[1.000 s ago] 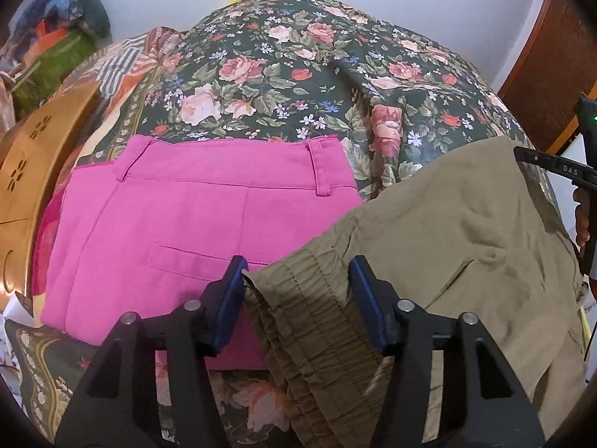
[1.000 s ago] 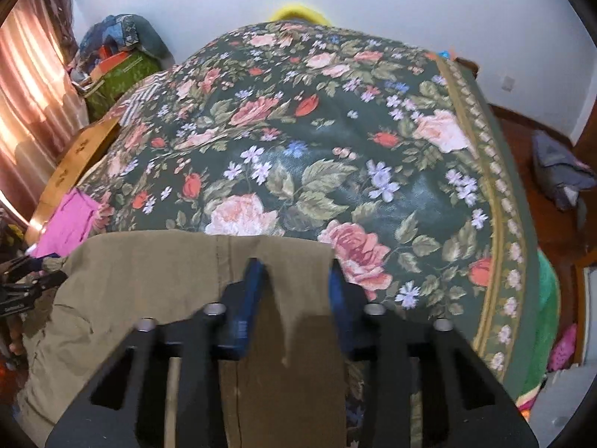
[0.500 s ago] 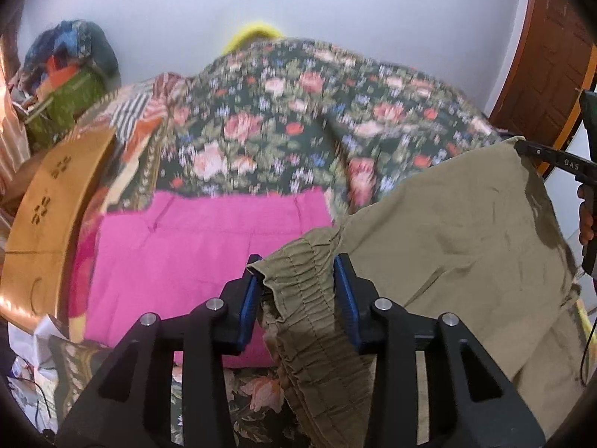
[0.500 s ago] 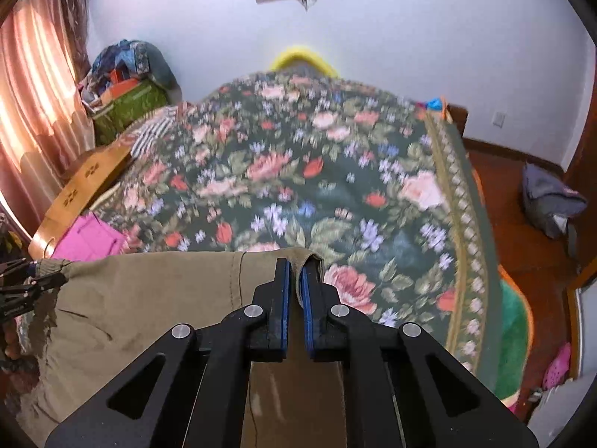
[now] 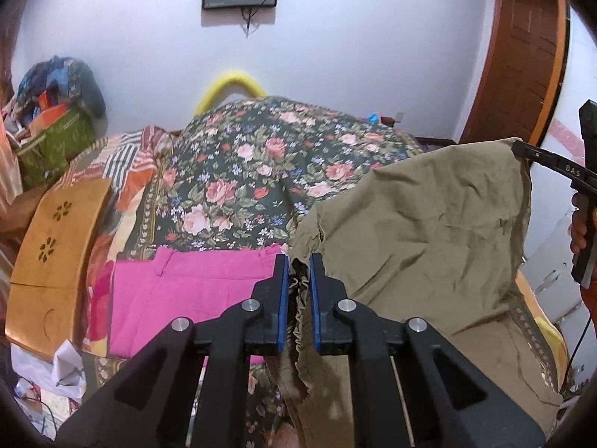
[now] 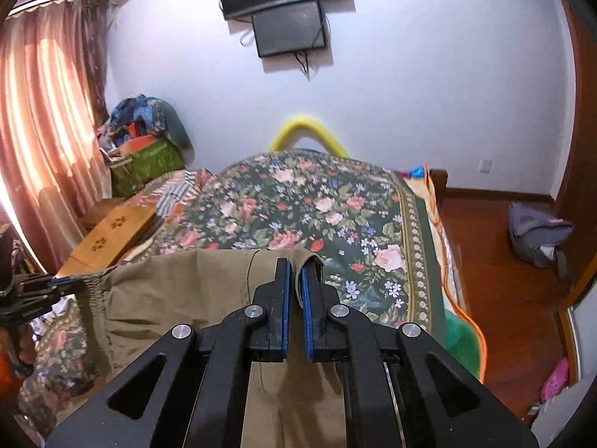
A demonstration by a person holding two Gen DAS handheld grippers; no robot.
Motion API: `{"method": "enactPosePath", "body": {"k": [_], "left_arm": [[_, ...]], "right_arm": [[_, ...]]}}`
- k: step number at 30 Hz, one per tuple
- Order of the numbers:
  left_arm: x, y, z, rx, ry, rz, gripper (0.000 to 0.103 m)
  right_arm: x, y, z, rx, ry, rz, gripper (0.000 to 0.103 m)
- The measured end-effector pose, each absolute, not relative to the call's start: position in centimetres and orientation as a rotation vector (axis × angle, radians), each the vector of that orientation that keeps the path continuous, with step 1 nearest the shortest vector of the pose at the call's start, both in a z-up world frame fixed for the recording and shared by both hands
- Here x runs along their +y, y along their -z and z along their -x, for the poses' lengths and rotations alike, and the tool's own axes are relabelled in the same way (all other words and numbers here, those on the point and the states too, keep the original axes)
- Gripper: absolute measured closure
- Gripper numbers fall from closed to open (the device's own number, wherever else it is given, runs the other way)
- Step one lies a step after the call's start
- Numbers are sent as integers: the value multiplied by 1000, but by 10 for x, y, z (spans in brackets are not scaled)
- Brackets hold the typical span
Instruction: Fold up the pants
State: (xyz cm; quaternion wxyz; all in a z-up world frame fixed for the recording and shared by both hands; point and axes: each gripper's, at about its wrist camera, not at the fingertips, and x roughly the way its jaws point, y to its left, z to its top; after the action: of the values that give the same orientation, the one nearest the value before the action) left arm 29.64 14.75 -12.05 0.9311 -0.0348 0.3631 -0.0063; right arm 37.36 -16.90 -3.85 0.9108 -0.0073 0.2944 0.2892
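While the olive pants (image 5: 421,224) are hanging in the air above the near end of the bed (image 5: 261,164), the left gripper (image 5: 299,261) is pinching their gathered elastic waistband, its two blue-padded fingers (image 5: 283,287) standing nearly closed with only the bunched fabric between them. The right gripper (image 6: 294,265) is doing the same at the other end of the pants, its fingers (image 6: 285,298) drawn tight on a fold of cloth at the top edge, so the garment is stretching as a sheet between the two tools. In the left wrist view the right gripper is showing at the pants' far corner, above the bed's right side. A folded pink pair of pants (image 5: 179,291) is lying flat on the bed, just left of the olive waistband. A wooden board (image 5: 52,261) is resting at the bed's left edge. Beyond the bed's far left corner, a green bag (image 6: 145,164) is sitting by the wall, heaped with mixed clothes. On the floor to the right of the bed, a grey bag (image 6: 537,231) is lying slumped; its contents cannot be made out.
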Motion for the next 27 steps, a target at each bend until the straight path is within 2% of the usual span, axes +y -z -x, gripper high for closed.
{"method": "enactPosePath", "body": {"k": [11,27], "left_arm": [[127,91,-222,697,86,25,93],[105,110,-121,728,107,7,93]], "right_arm": [[-195,13,-287,567,-620,-13,98],[-239,39,-177,636,-615,-107,98]]}}
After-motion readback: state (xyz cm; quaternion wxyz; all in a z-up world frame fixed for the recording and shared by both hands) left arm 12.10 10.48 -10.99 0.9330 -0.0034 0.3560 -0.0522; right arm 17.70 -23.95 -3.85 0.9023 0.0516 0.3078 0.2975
